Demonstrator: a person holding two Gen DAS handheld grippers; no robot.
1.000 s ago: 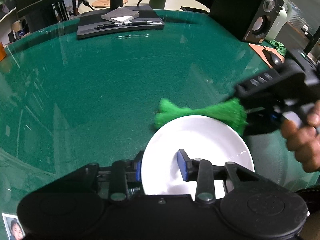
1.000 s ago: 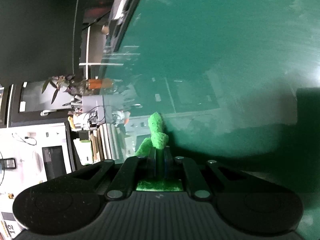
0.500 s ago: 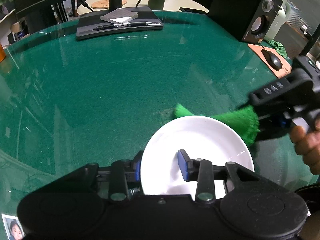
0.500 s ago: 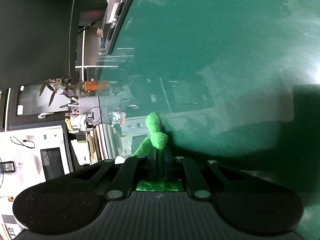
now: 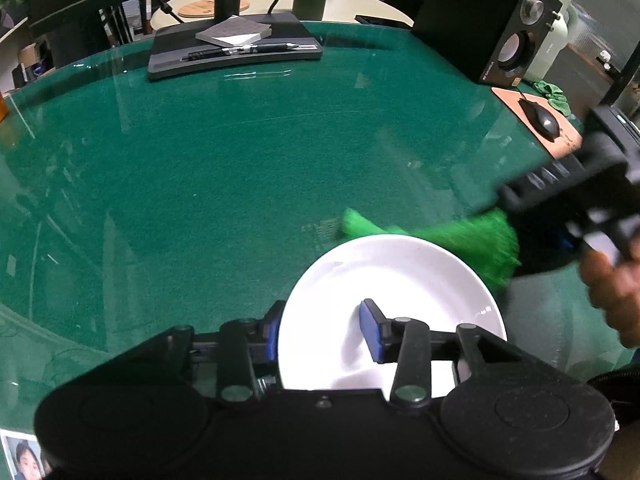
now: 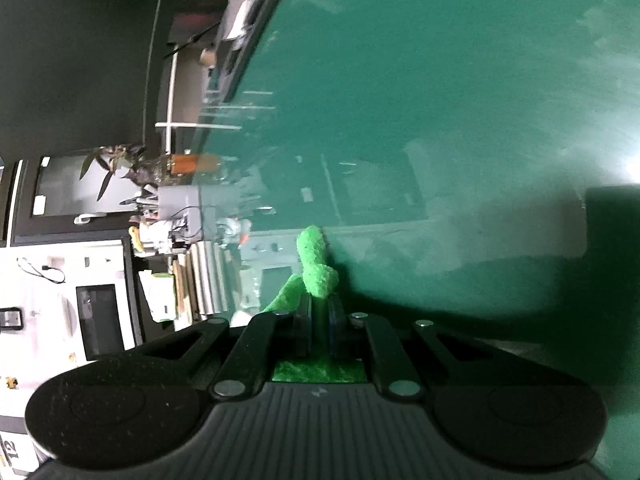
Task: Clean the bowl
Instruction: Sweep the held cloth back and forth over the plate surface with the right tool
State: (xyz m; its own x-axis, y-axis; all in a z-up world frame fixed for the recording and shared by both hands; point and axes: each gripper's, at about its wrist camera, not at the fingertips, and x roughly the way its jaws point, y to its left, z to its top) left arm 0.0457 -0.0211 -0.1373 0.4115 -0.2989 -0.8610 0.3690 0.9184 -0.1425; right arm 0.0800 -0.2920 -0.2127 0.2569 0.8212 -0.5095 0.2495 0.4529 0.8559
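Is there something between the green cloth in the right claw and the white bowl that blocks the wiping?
Nothing visible does. The green cloth, pinched in the right claw, lies right at the far rim of the white bowl. The left claw straddles the near rim, opening, one pad inside the bowl, away from the cloth.

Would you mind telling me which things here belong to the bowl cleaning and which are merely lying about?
Job:
white bowl, its rim between the opening left gripper jaws
green cloth, clamped in the right gripper

Lying about:
speaker
mouse on its pad
pen and notepad on the stand
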